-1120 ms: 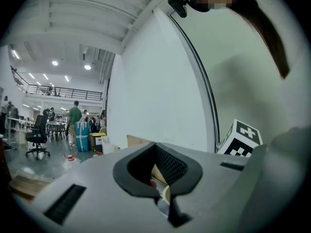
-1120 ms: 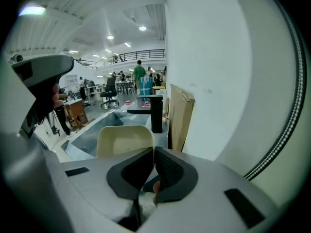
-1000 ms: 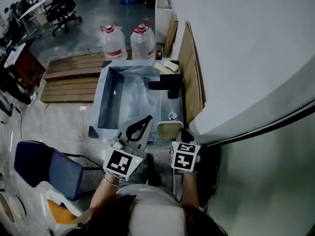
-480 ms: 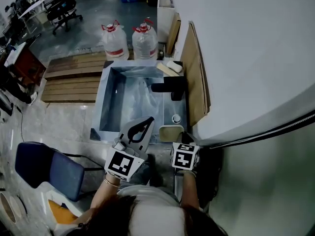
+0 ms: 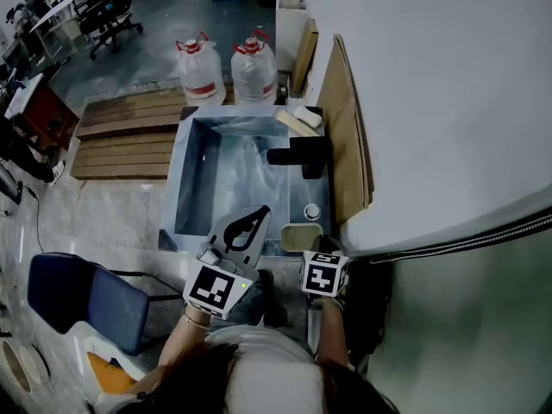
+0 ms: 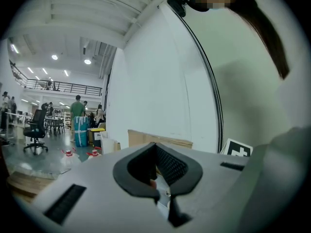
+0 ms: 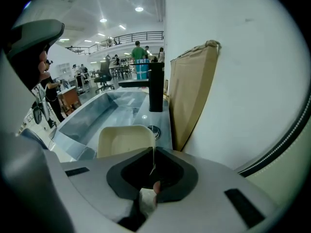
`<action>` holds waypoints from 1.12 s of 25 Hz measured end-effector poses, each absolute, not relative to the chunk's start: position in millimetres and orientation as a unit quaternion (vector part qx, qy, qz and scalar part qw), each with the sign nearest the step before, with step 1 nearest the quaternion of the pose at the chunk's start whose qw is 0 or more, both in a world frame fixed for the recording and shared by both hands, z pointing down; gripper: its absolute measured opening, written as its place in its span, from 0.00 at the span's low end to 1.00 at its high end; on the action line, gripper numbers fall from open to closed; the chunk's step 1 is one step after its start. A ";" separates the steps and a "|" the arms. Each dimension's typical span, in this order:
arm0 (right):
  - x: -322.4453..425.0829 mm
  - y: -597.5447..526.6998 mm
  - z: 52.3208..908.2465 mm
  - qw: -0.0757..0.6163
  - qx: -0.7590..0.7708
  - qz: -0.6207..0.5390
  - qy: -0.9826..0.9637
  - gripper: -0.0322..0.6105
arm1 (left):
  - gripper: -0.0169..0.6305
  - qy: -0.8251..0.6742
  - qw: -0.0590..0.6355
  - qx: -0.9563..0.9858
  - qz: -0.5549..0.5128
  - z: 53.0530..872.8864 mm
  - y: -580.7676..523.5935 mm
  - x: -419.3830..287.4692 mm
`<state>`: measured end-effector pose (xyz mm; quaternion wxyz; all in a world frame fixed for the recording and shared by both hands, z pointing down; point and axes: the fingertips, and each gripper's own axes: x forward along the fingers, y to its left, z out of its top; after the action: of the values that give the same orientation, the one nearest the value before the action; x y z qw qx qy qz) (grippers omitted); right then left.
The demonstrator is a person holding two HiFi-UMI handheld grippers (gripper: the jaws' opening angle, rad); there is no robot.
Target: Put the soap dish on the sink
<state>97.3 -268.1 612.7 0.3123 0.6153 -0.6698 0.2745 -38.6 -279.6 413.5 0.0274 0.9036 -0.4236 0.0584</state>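
The cream soap dish (image 5: 299, 235) hangs over the near right corner of the steel sink (image 5: 191, 171), just short of the round drain cap (image 5: 311, 211). My right gripper (image 5: 316, 248) is shut on the dish's near rim. In the right gripper view the dish (image 7: 124, 140) sticks out ahead of the right gripper (image 7: 153, 171), with the black faucet (image 7: 155, 92) beyond it. My left gripper (image 5: 257, 214) is over the sink's near edge, left of the dish, shut and holding nothing. The left gripper (image 6: 158, 171) points at the white wall.
A black faucet (image 5: 297, 156) stands on the sink's right ledge, and a soap bar (image 5: 305, 116) lies at its far right corner. Cardboard (image 5: 349, 136) leans on the white wall to the right. Two water jugs (image 5: 226, 72), a wooden pallet (image 5: 129, 136) and a blue chair (image 5: 82, 296) surround the sink.
Hardly anything: the head view has shifted slightly, and the dish stays in my right gripper at the sink's near right corner. The left gripper has held still.
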 end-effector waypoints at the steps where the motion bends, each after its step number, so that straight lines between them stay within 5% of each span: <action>1: 97.6 -268.7 614.3 0.314 0.616 0.275 -0.668 0.10 | 0.04 -0.423 0.029 0.904 0.058 413.8 -280.9 -38.5; 28: 97.7 -278.7 629.3 0.315 0.627 0.302 -0.646 0.10 | 0.04 -0.407 0.038 0.910 0.063 420.3 -302.6 -34.5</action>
<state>97.7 -278.7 629.3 0.3151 0.6266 -0.6457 0.3018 -34.5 -302.6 420.3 0.0384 0.9104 -0.4071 0.0630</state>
